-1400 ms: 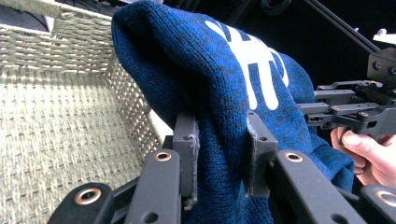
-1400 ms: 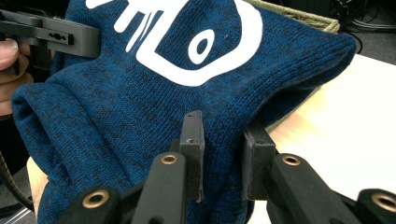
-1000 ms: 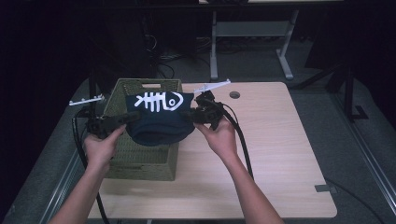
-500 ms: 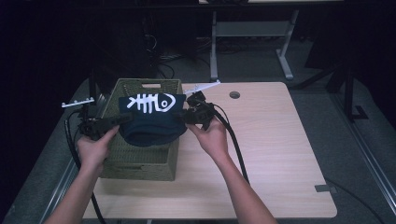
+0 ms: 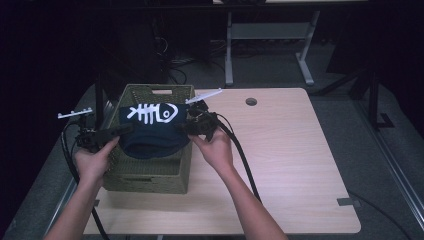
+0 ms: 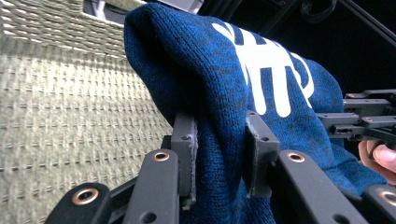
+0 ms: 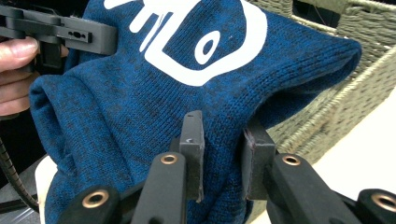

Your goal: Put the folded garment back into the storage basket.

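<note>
Sweater: a dark blue knit sweater [image 5: 152, 135] with a white fish-skeleton print, stretched between my two grippers at left centre of the high view, hanging over the open top of the basket.
Left gripper: my left gripper [image 5: 117, 131] is at the sweater's left edge; in the left gripper view my jaws are nearly closed with a thick fold of the knit pinched between the pads [image 6: 218, 154].
Right gripper: my right gripper [image 5: 186, 126] is at the sweater's right edge; in the right gripper view my jaws are nearly closed on a bunch of the blue fabric [image 7: 222, 158].
Left hand: my left hand [image 5: 92, 162] is just left of the basket, beyond the surface's left edge.
Right hand: my right hand [image 5: 215, 150] is just right of the basket.
Basket: an olive woven basket [image 5: 150, 172] on the left part of the pale wooden surface [image 5: 290, 165]; its woven wall and floor [image 6: 70, 102] fill the left of the left gripper view.
</note>
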### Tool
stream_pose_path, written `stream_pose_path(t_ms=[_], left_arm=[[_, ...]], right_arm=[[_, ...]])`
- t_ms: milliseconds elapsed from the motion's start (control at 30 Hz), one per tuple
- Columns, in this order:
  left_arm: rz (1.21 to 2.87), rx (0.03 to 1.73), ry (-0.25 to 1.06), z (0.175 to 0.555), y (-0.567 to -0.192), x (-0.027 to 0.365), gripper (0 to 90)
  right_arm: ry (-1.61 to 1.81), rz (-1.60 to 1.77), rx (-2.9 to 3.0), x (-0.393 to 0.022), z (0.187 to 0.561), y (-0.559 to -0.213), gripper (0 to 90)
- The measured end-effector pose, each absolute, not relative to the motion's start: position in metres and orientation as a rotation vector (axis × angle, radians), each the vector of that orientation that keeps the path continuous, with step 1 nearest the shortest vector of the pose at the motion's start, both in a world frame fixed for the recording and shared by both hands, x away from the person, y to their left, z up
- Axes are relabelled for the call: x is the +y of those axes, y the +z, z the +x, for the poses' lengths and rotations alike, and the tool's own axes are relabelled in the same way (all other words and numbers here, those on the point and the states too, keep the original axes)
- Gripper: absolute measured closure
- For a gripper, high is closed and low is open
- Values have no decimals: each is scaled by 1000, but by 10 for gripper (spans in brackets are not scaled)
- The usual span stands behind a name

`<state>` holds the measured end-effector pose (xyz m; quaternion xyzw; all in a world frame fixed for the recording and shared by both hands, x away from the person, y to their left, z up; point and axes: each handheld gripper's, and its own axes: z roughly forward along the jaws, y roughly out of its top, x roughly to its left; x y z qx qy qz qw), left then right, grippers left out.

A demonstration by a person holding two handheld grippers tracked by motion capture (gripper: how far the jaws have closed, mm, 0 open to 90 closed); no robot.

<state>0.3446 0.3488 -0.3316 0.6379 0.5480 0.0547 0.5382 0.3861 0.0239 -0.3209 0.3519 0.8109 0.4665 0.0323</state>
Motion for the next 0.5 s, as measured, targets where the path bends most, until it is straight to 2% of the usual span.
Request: stream_pose_path(t_ms=[500], left_arm=[[1516, 1343, 164, 343, -333, 366, 696]], right_arm=[[1444, 1080, 2512, 46, 386, -327, 737]])
